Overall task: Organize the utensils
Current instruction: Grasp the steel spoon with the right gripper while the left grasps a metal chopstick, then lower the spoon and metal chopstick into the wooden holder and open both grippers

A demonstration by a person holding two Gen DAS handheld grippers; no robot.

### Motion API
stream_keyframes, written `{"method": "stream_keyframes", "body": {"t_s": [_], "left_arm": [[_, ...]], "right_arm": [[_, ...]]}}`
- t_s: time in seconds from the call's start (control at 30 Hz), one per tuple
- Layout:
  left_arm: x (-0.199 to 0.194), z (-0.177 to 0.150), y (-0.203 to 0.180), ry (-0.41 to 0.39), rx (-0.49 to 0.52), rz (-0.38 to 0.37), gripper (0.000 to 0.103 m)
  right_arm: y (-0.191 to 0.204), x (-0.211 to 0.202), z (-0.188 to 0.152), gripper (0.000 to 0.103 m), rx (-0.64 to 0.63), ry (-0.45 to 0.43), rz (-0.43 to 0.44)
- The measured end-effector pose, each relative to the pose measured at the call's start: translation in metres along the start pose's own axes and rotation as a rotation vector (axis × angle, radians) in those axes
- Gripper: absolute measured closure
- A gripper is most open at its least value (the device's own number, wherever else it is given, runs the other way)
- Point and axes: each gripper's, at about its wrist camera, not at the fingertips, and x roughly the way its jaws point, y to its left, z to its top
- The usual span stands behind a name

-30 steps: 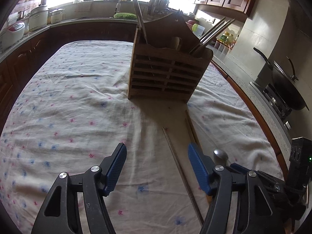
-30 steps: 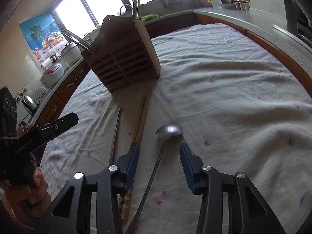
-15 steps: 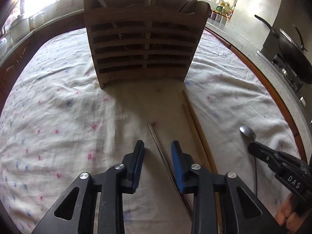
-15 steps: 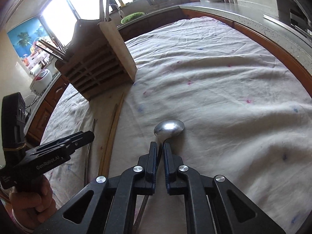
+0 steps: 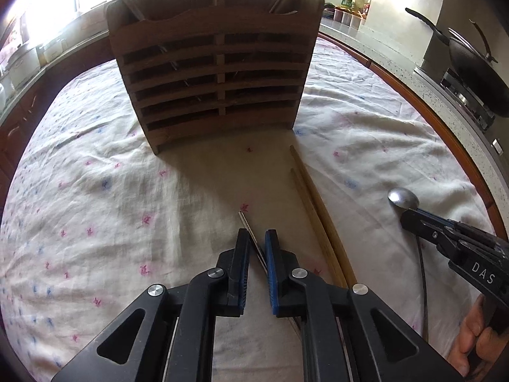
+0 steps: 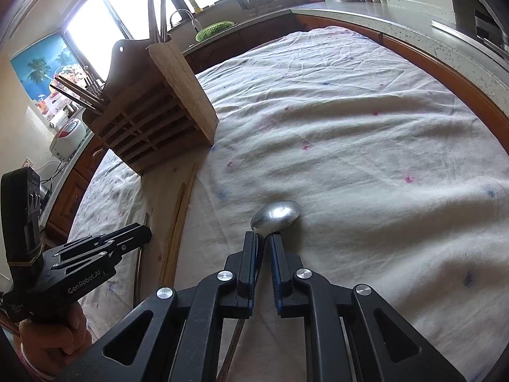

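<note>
A thin metal chopstick lies on the flowered cloth in front of the slatted wooden utensil holder. My left gripper sits over it, its jaws closing, the chopstick running slantwise between the blue pads. Two wooden chopsticks lie just to its right. Further right, my right gripper pinches the neck of a metal spoon. Its jaws are easing open slightly, and the spoon handle is hidden under the fingers. The holder has several utensils standing in it.
The cloth covers a table ringed by kitchen counters. A wok sits on the stove at the right, a rice cooker and a green colander stand on the far counter. A hand holds the left gripper.
The left gripper moved forward and down over the metal chopstick and narrowed from wide open. The right gripper slid up the spoon handle and closed from astride it onto the neck.
</note>
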Motion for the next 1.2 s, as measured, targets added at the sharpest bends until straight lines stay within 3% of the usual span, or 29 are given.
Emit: {"method": "stream_keyframes", "body": {"t_s": [0.33,0.57,0.9,1.2], "left_arm": [[-0.024,-0.008,0.010,-0.056,-0.019,-0.071,0.101],[-0.080,-0.016,0.033,-0.167,-0.077,-0.151,0.101],[-0.157,-0.031,0.058,-0.323,-0.113,-0.192,0.101],[-0.183,-0.034,0.073,-0.392,-0.147,-0.199,0.101]], "right_arm": [[0.009,-0.011,0.000,0.101,-0.035,-0.026,0.011],[0.022,-0.043,0.008,0.101,-0.054,-0.116,0.041],[0.051,-0.106,0.028,0.100,-0.127,-0.310,0.055],[0.064,-0.117,0.043,0.101,-0.157,-0.355,0.060]]}}
